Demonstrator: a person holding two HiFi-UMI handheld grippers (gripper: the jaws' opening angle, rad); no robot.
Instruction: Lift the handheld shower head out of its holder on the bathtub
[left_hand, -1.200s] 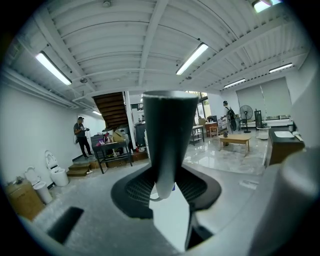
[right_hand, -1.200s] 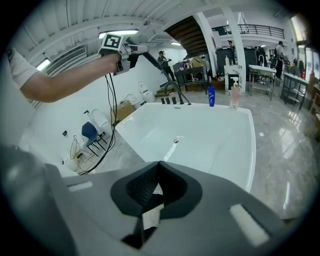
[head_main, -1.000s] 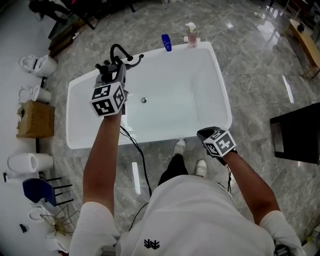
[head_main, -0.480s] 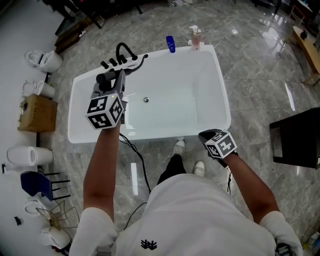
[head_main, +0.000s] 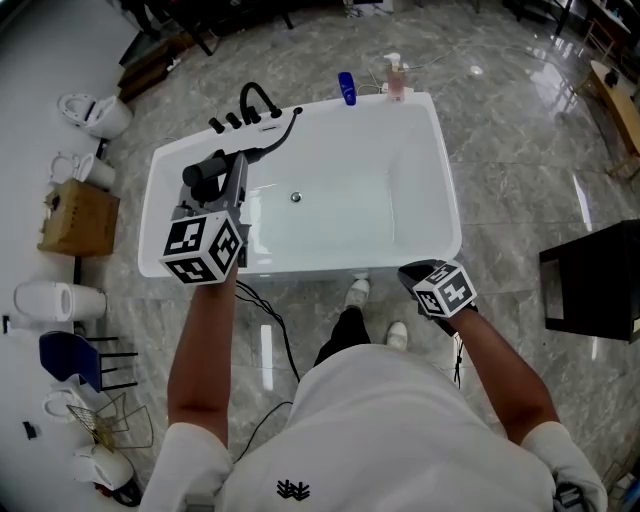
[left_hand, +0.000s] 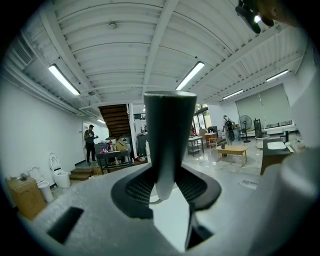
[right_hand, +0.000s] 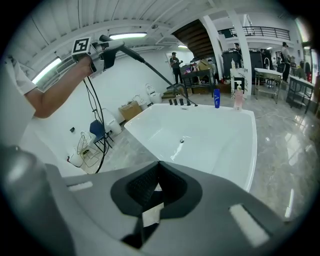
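Note:
The dark handheld shower head (head_main: 205, 170) is off the black tap set (head_main: 255, 105) at the far left rim of the white bathtub (head_main: 440, 150). My left gripper (head_main: 228, 172) is shut on it and holds it above the tub's left end. A black hose (head_main: 275, 135) runs from it back to the taps. In the left gripper view the handle (left_hand: 169, 135) stands upright between the jaws. The right gripper view shows the shower head (right_hand: 107, 50) held high, with the hose (right_hand: 155, 72) slanting down. My right gripper (head_main: 415, 272) hangs shut and holds nothing at the tub's near right corner.
A blue bottle (head_main: 346, 88) and a pink pump bottle (head_main: 397, 78) stand on the tub's far rim. Toilets (head_main: 95, 115), a cardboard box (head_main: 75, 218) and a blue chair (head_main: 65, 358) line the left wall. A black cabinet (head_main: 595, 280) stands at right.
My left gripper has drawn the shower head up and back from the taps toward the tub's near left side, pulling the hose out. The right gripper has shifted only slightly.

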